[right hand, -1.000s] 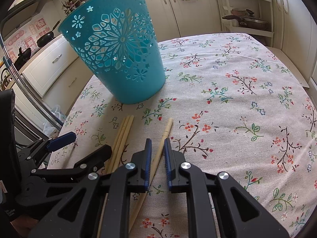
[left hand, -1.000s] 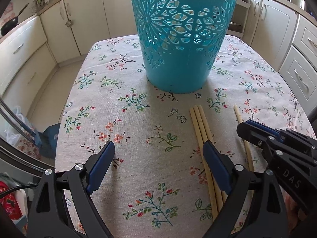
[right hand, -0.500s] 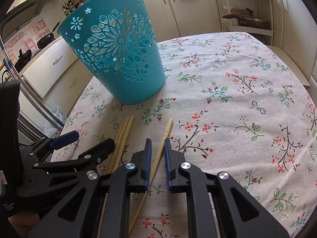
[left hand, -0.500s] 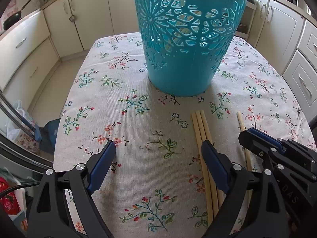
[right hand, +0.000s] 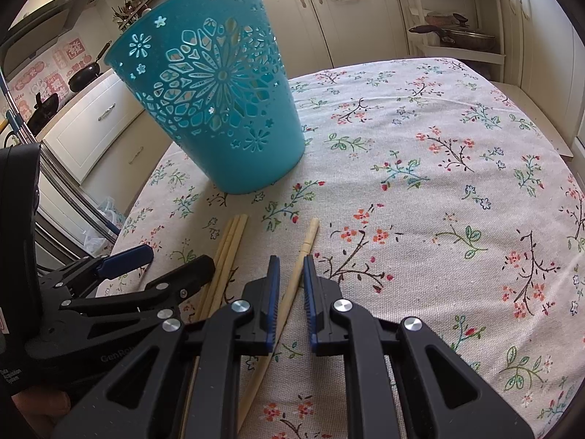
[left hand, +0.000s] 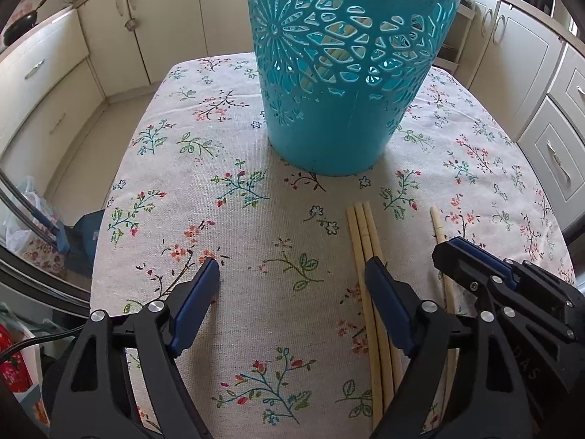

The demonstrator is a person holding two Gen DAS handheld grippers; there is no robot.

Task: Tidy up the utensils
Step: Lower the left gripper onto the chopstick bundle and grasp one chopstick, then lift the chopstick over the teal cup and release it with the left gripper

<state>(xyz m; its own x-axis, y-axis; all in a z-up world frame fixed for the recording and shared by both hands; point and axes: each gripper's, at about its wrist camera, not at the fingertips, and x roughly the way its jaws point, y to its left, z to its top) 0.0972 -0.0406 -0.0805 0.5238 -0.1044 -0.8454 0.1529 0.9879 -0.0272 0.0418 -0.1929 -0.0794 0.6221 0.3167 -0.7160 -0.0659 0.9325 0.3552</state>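
A teal cut-out basket point(left hand: 347, 73) point(right hand: 219, 109) stands upright on the floral tablecloth, with pale sticks showing inside it. Three wooden chopsticks point(left hand: 365, 248) point(right hand: 228, 245) lie side by side in front of it. A single chopstick point(left hand: 438, 230) point(right hand: 305, 248) lies to their right. My left gripper point(left hand: 292, 278) is open wide and empty; its right finger is over the three chopsticks. My right gripper point(right hand: 290, 270) has its jaws narrowly apart on either side of the single chopstick, not pressing it. The left gripper point(right hand: 146, 263) also shows in the right wrist view.
The table point(right hand: 457, 146) is covered by a floral cloth and drops off at left and front. Cream kitchen cabinets point(left hand: 128, 36) surround it. A rack with pans point(right hand: 457, 36) stands at the back right. Bags point(left hand: 22, 219) sit on the floor at left.
The left gripper has drawn back a little from the basket. The right gripper's jaws have opened slightly around the single chopstick. The chopsticks and basket have not moved.
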